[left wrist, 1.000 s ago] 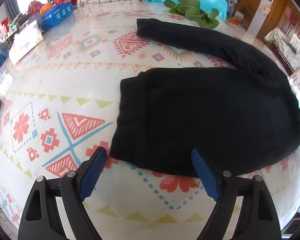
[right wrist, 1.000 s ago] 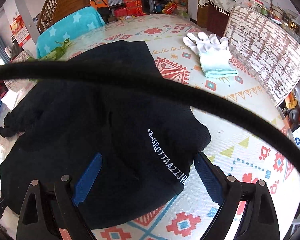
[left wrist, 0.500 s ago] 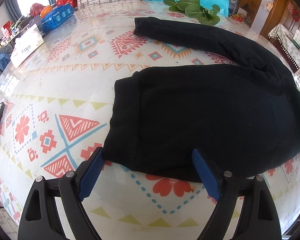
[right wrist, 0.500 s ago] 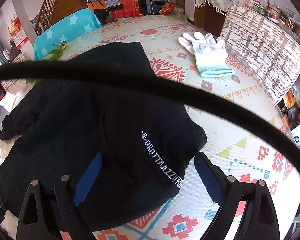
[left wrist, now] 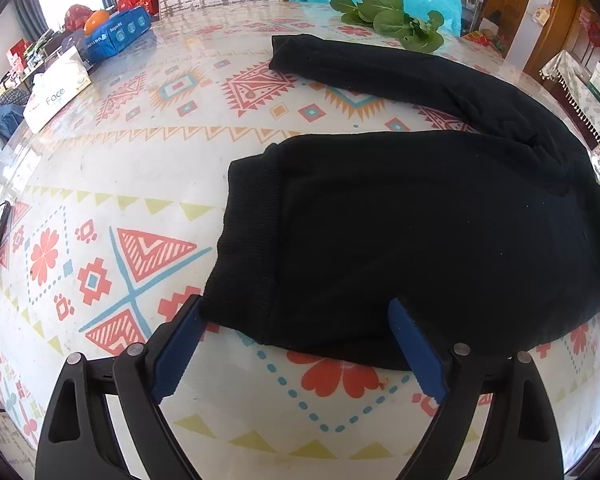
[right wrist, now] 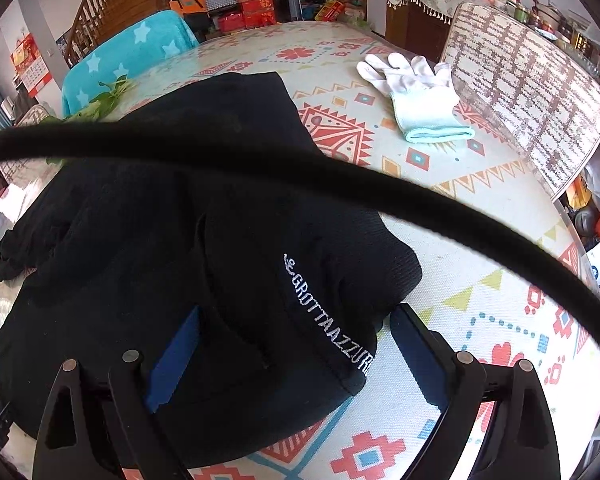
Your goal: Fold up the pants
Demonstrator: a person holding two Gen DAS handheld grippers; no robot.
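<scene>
The black pants lie spread on the patterned table, soft, limp and light, best pinched at the thick cuff hem or waistband edge, with the left tongs opening and the right tongs wide, neither gripping cloth.

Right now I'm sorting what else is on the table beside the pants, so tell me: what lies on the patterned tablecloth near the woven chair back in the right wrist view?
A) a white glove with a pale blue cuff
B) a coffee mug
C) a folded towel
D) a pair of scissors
A: a white glove with a pale blue cuff lies flat on the tablecloth, apart from the black pants and just in front of the chair back.
</scene>
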